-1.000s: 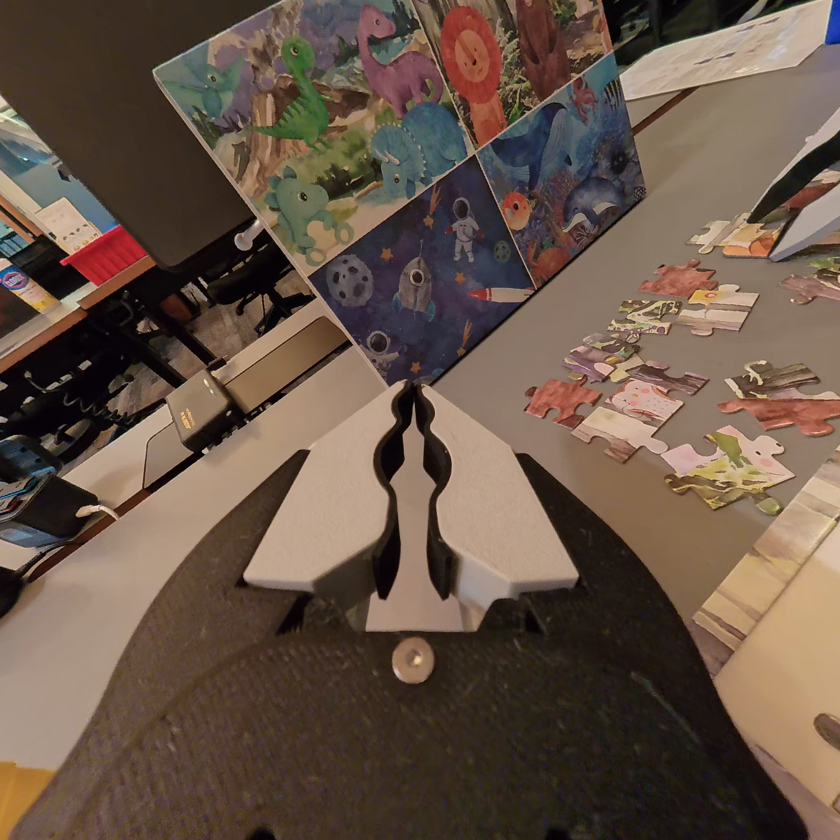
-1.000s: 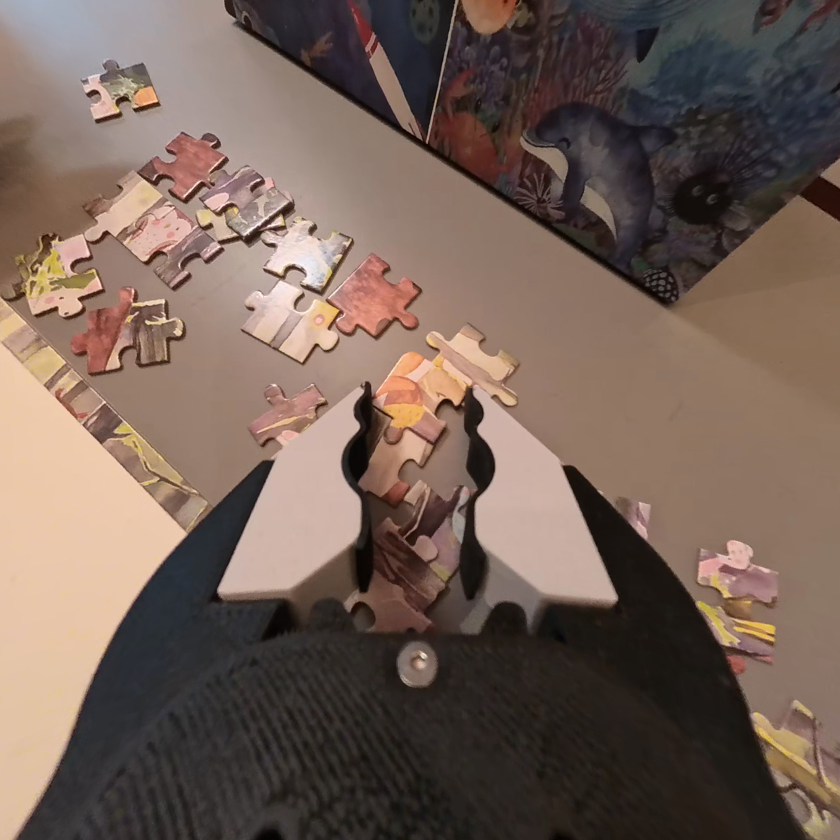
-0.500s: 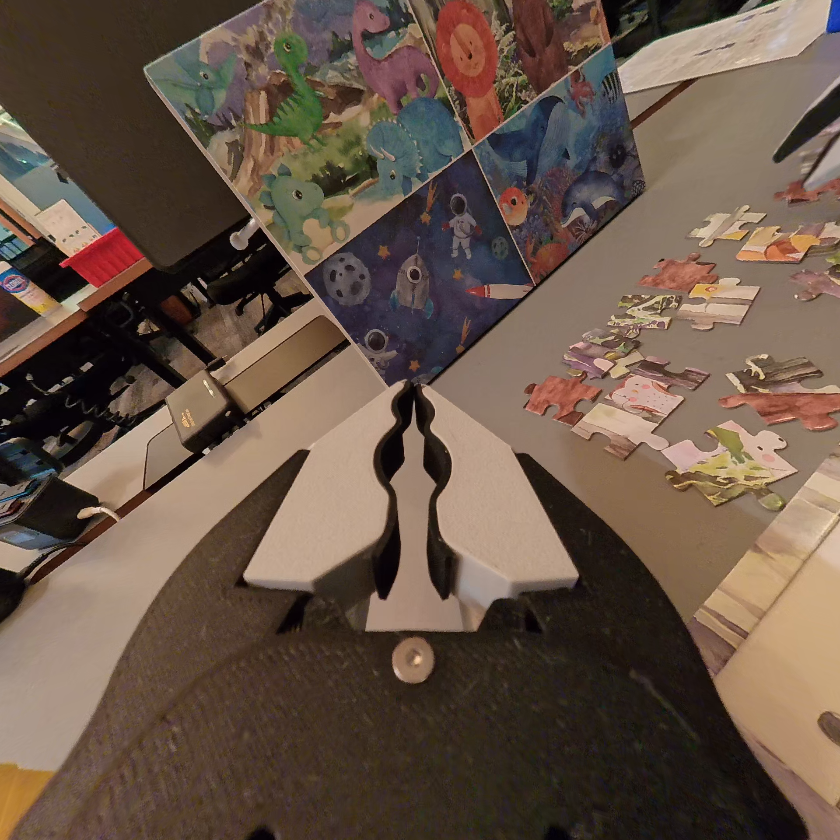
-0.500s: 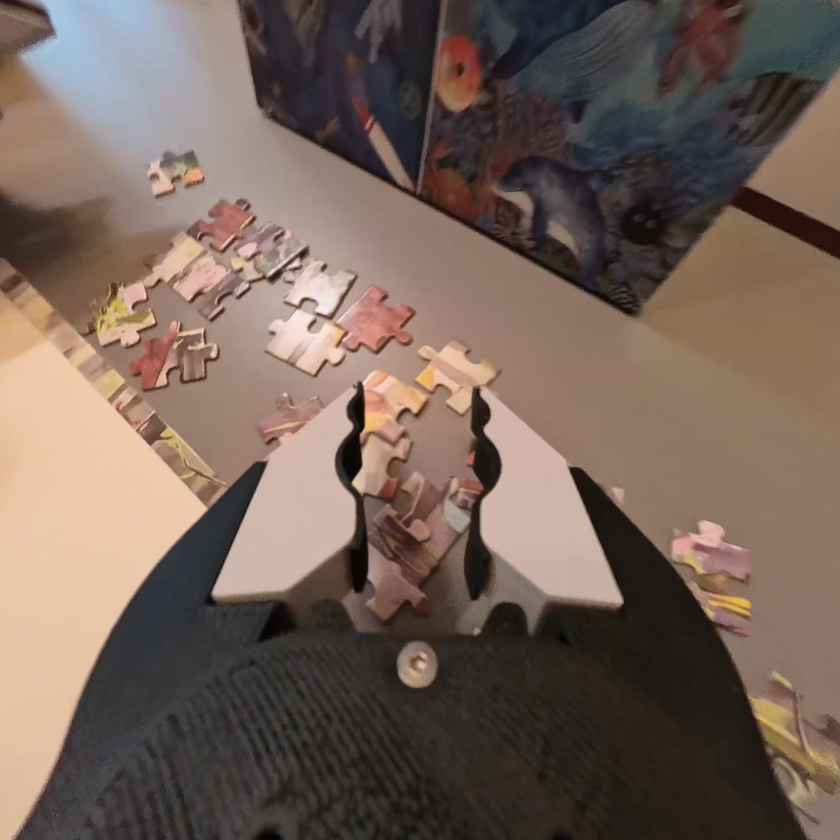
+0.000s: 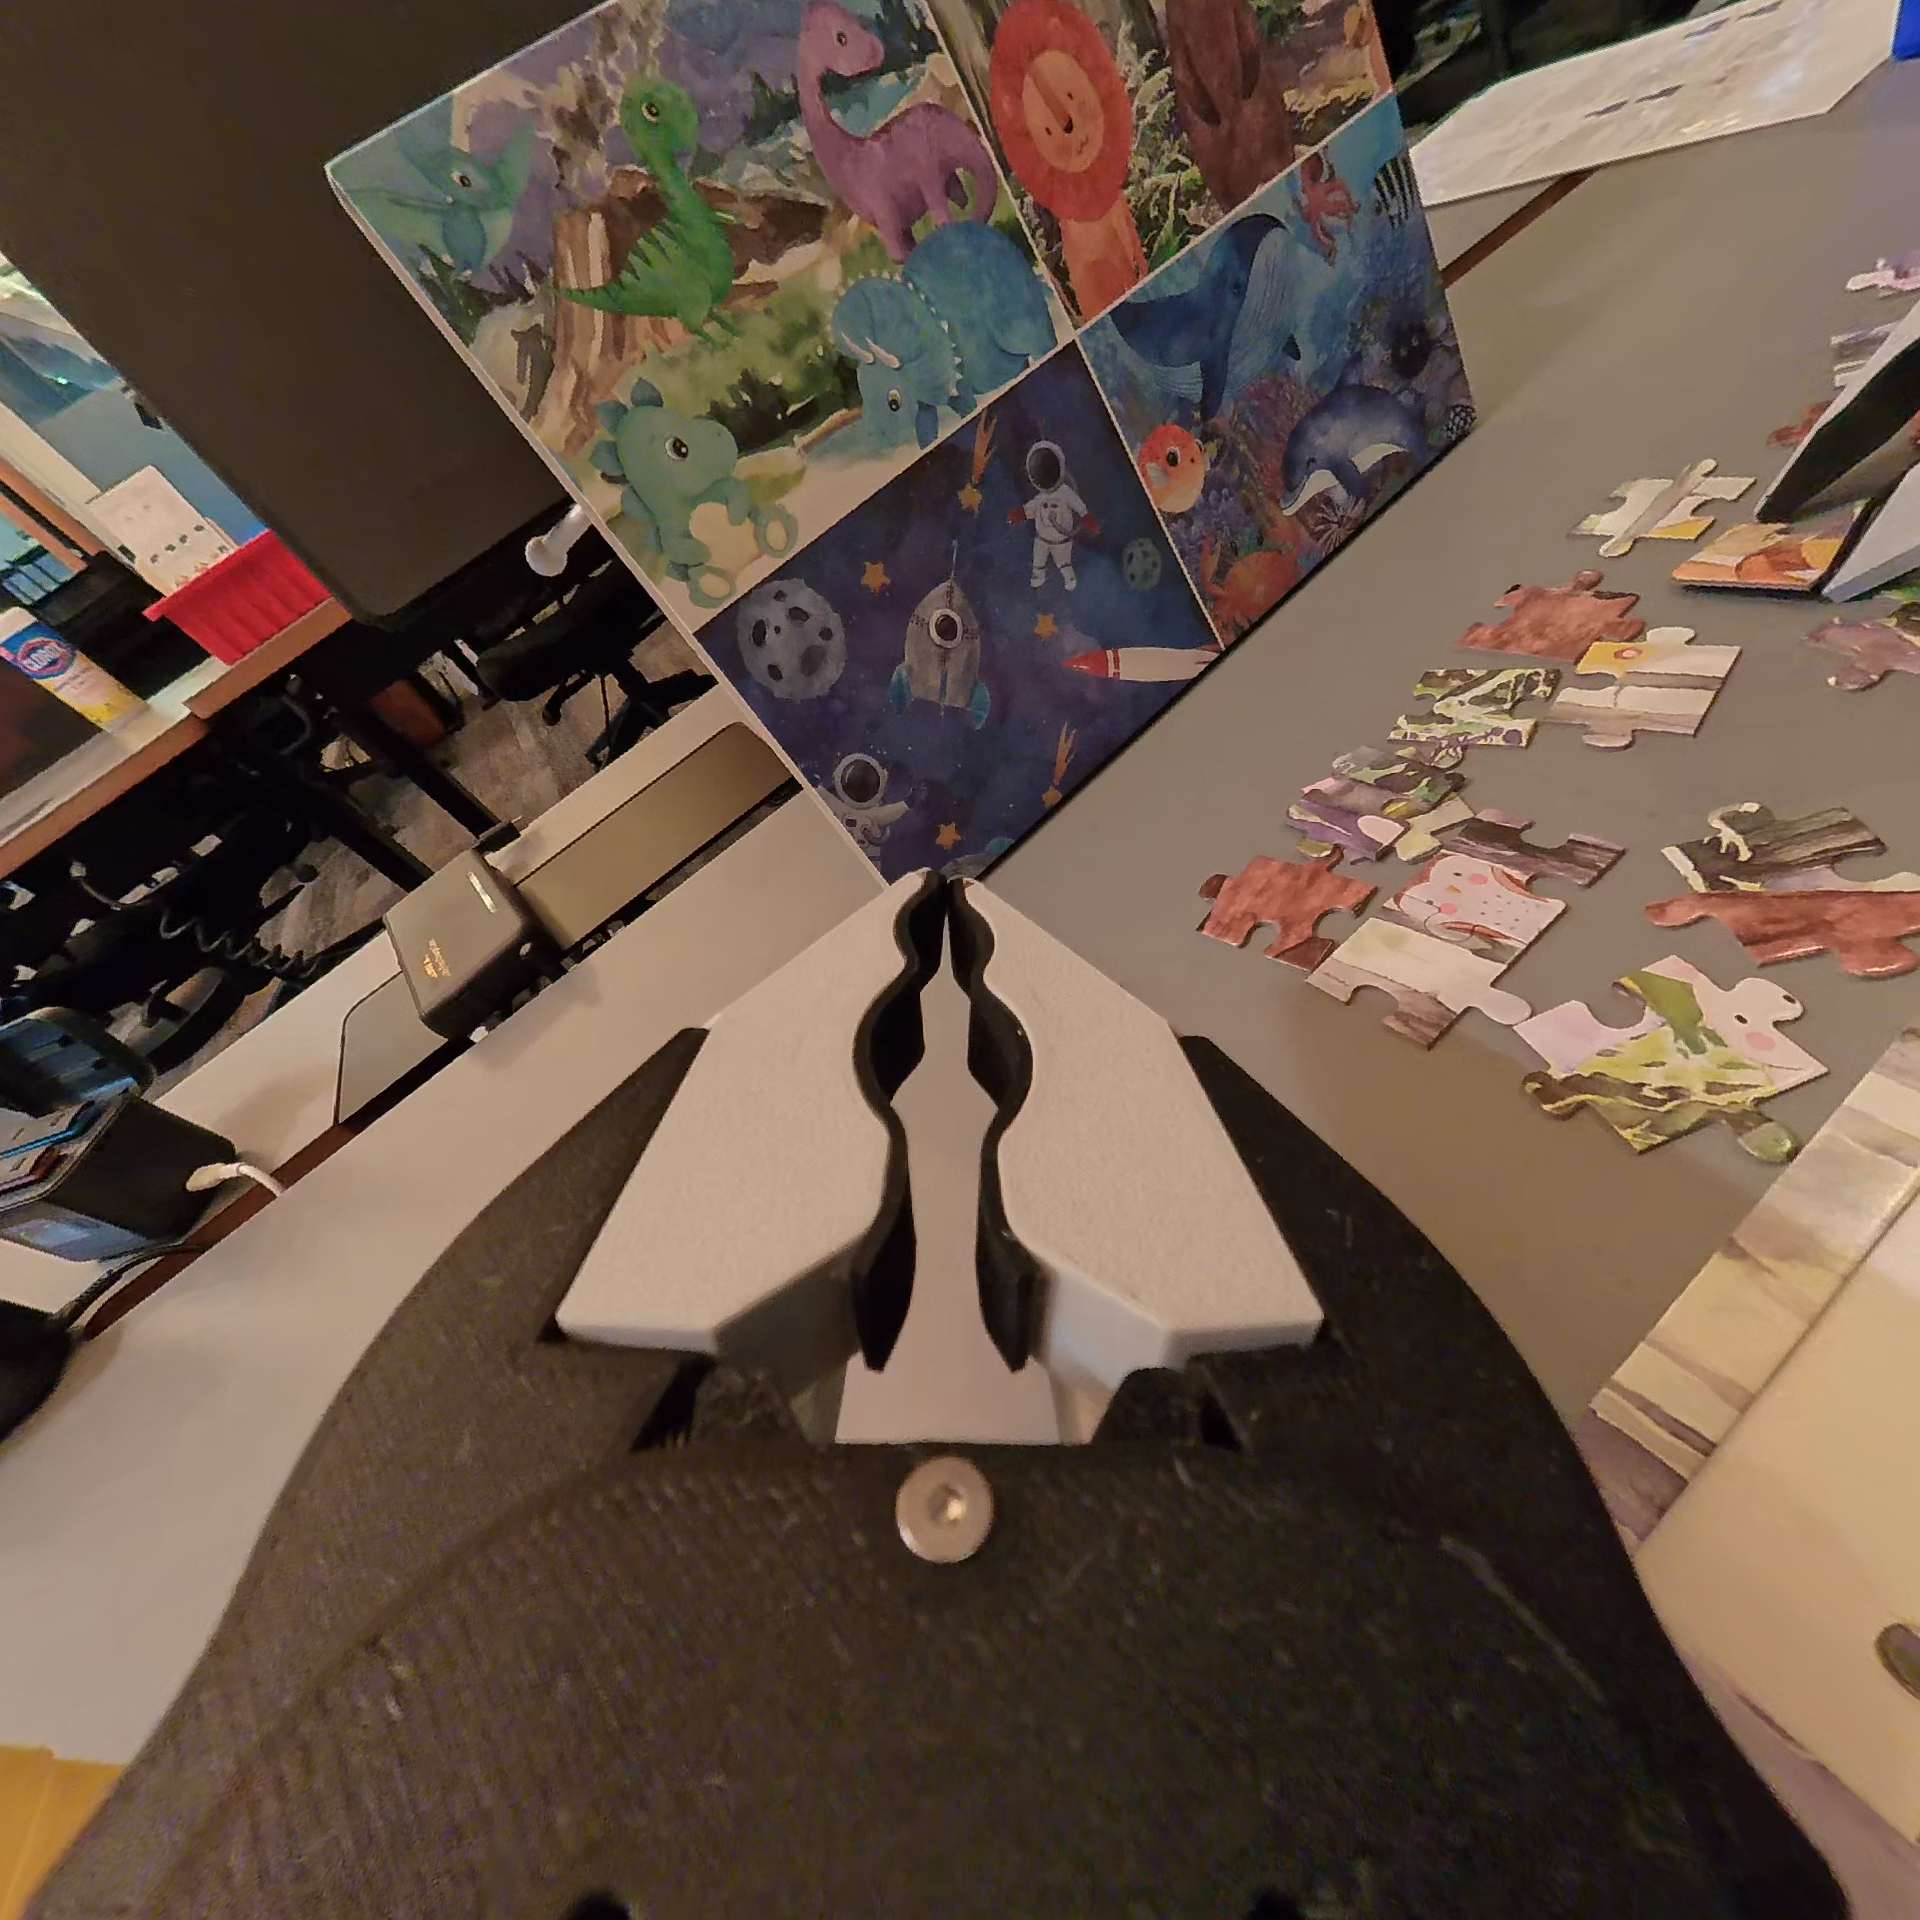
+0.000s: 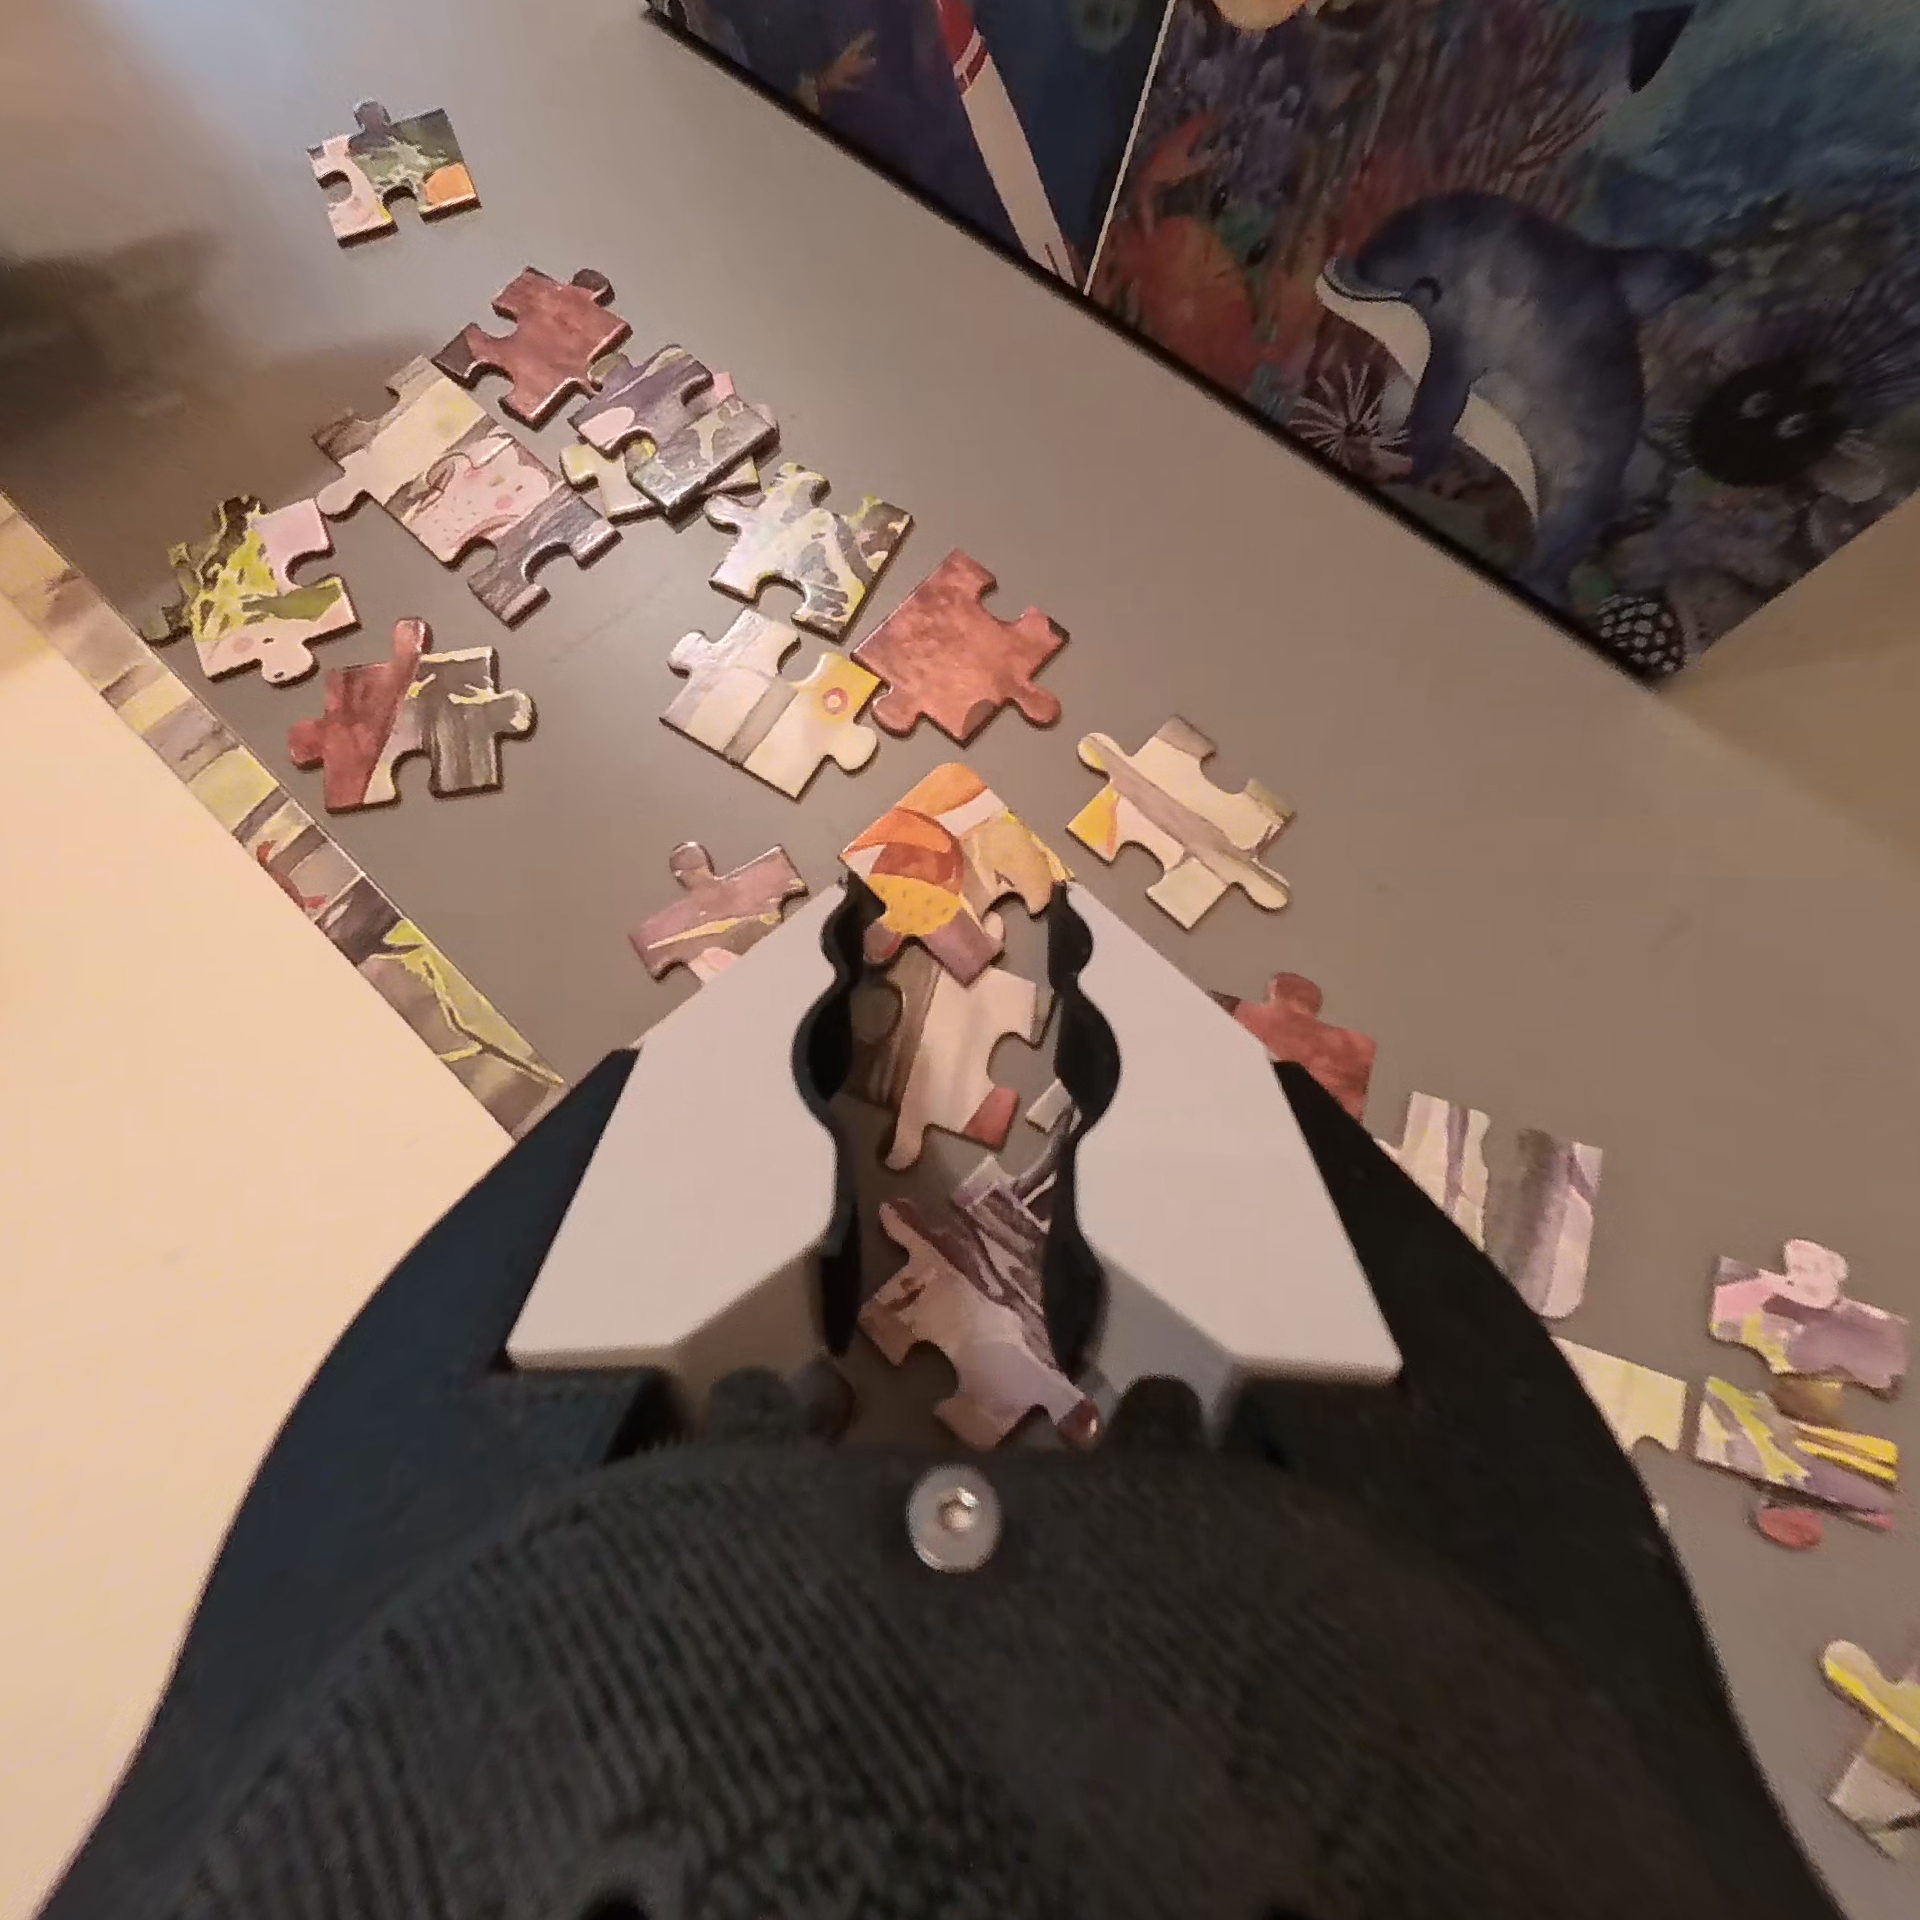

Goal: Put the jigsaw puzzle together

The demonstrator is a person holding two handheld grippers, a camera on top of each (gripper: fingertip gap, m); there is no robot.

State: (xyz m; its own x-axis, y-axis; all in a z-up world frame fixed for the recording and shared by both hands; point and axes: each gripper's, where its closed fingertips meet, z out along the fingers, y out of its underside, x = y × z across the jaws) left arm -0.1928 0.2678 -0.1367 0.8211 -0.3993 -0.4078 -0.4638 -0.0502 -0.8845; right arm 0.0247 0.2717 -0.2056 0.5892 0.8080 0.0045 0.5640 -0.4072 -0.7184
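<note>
The left gripper (image 5: 948,883) hangs above the grey table (image 5: 1299,1195), its jaws closed on nothing, tips touching. Ahead stands the picture box (image 5: 935,416); loose puzzle pieces (image 5: 1455,935) lie scattered to its right, beside the puzzle tray (image 6: 208,1039). The right gripper (image 6: 954,883) hovers low over an orange piece (image 6: 925,852), jaws apart, straddling it without gripping
</note>
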